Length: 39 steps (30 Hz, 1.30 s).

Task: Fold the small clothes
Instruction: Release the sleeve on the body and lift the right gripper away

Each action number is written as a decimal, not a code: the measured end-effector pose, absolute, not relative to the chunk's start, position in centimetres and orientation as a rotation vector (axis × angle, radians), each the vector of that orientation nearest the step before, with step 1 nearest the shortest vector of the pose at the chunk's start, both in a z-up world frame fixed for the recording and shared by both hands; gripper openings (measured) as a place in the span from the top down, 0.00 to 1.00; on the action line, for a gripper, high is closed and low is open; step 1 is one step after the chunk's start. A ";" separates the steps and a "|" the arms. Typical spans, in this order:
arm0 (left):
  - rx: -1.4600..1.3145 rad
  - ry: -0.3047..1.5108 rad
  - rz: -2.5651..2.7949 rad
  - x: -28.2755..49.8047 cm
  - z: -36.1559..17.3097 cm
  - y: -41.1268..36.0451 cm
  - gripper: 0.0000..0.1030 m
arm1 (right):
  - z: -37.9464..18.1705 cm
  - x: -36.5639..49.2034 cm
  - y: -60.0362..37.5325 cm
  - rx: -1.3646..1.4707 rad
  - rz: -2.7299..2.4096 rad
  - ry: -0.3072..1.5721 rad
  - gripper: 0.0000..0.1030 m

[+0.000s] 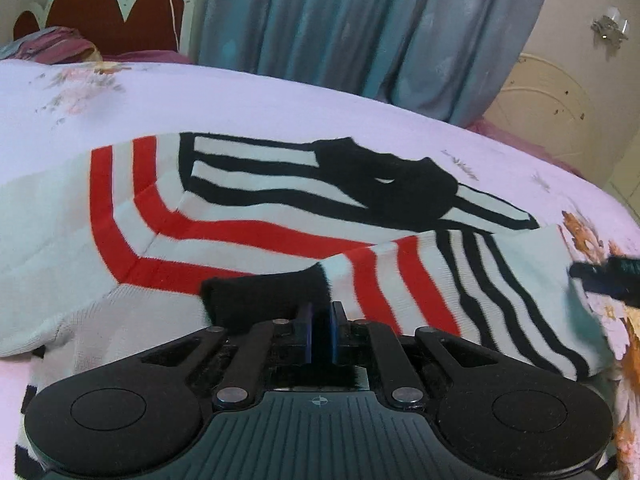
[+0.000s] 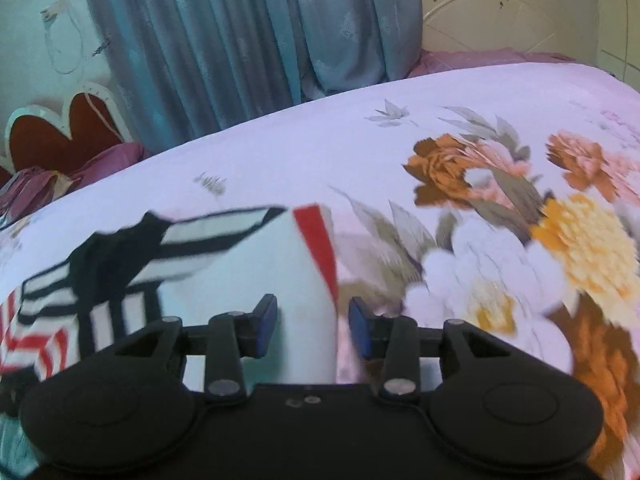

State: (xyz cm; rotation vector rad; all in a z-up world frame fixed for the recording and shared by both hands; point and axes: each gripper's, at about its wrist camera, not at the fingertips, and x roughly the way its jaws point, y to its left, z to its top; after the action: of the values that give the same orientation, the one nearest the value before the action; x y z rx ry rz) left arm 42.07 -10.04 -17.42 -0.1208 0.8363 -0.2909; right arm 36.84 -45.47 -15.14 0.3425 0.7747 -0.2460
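A white knit sweater (image 1: 240,224) with red and black stripes and a black collar (image 1: 384,184) lies spread on the bed. One sleeve is folded across its body. My left gripper (image 1: 322,312) is shut on that sleeve's black cuff (image 1: 264,296), low over the sweater's front. In the right wrist view my right gripper (image 2: 314,324) stands open above the sweater's (image 2: 248,264) white right edge, and its blue pads (image 2: 266,328) do not press on the cloth. The right gripper (image 1: 608,280) also shows as a dark blur at the right edge of the left wrist view.
The sweater rests on a pale lilac bed sheet (image 2: 440,120) printed with large orange and yellow flowers (image 2: 580,240). Behind the bed hang blue-grey curtains (image 1: 340,20). A red scalloped headboard (image 1: 100,8) and purple pillows (image 1: 52,44) stand at the far left.
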 end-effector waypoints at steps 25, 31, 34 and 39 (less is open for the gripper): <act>-0.127 0.842 -0.266 43.4 -17.6 -10.0 0.92 | -15.8 40.2 -42.1 0.149 -0.201 0.772 0.79; -0.110 0.860 -0.235 42.8 -16.6 -9.2 0.92 | -15.0 38.7 -41.0 0.157 -0.207 0.767 0.74; -0.088 0.873 -0.218 42.7 -16.7 -9.0 0.92 | -14.7 37.4 -38.6 0.124 -0.140 0.756 0.76; -0.092 0.883 -0.195 42.2 -16.0 -8.4 0.92 | -16.2 36.5 -35.8 0.050 -0.128 0.824 0.74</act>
State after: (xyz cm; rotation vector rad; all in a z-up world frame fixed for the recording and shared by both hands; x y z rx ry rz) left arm 42.18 -8.45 -15.99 -0.0918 0.8826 -0.1945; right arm 36.50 -35.83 -16.19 0.0502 0.8245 -0.1285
